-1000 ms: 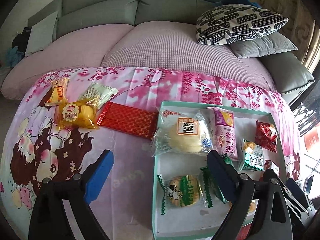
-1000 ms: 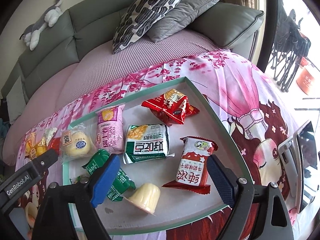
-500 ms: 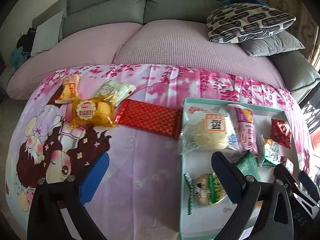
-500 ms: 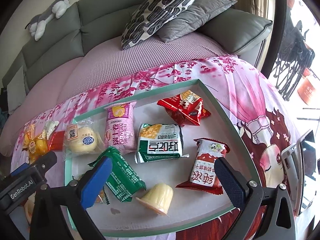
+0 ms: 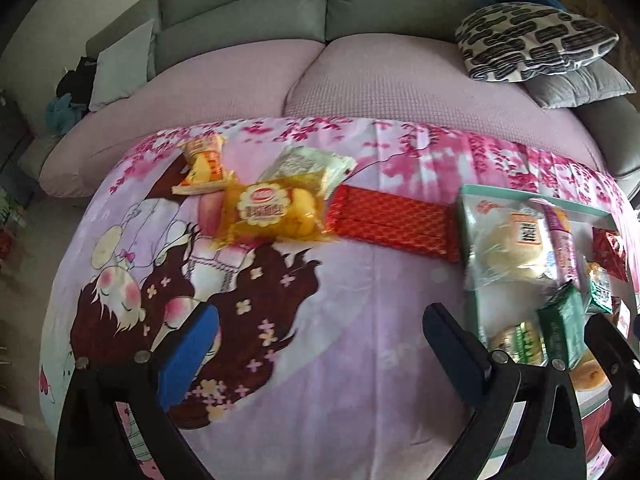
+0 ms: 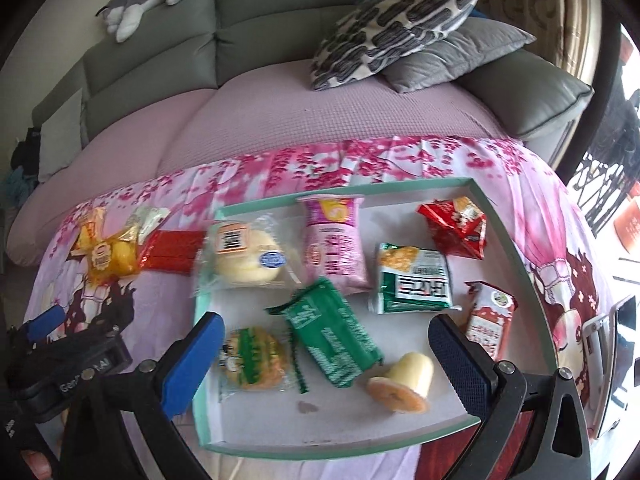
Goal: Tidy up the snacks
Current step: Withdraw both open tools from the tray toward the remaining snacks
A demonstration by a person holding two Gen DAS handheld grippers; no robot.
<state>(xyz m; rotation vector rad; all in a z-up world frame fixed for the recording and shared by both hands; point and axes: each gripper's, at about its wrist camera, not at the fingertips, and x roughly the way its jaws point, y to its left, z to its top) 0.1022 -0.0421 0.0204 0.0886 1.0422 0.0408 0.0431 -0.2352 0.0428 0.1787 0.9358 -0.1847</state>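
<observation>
Snacks outside tray (image 6: 508, 220): yellow pack (image 5: 266, 212) now centred ahead of left tongs (image 5: 320, 344); both tongs (image 6: 326, 354) gape, empty.

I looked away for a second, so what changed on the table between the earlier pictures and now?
The left gripper swung leftward, off the tray and over the cloth toward the loose snacks such as the red packet. The right gripper also shifted left over the tray. Both stay open and empty; no snack moved.

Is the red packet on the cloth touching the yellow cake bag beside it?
Touching. In the left wrist view the red packet's left end meets the yellow cake bag's crimped right edge, with no cloth visible between them.
</observation>
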